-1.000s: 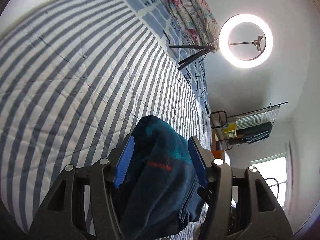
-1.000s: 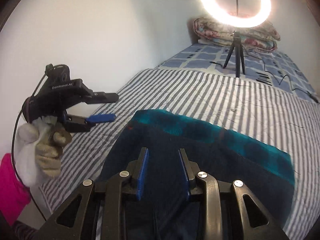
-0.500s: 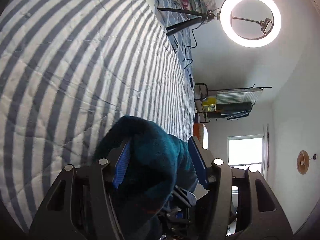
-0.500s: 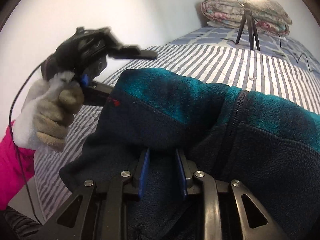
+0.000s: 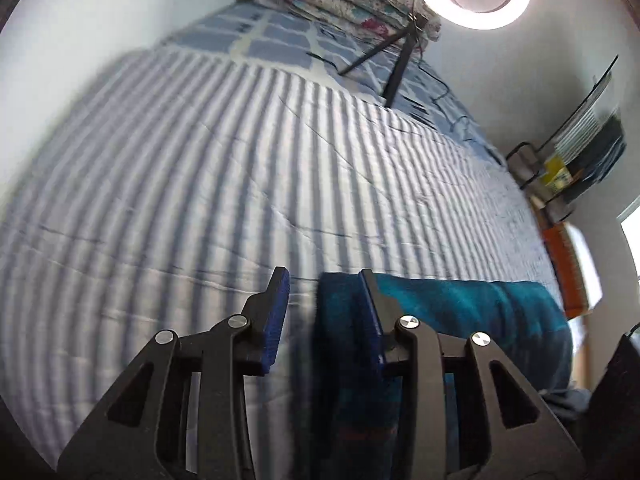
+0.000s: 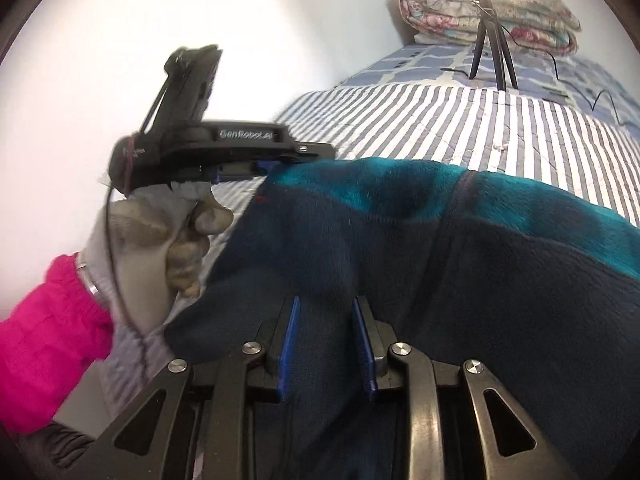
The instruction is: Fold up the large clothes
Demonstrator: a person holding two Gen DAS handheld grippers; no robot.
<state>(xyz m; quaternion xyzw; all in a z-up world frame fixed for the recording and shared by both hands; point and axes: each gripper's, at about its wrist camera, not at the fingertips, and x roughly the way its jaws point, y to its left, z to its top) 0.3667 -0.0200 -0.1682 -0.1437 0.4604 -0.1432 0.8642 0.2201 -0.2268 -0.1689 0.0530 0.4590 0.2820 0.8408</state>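
striped bed carries the half-folded fleece; right tongs clench it, left tongs closing beside its edge, empty; more folds remain.

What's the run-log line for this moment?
stage: mid-fold | left gripper: closing, fleece jacket edge between fingers | right gripper: clamped on fleece jacket | surface: striped bed cover
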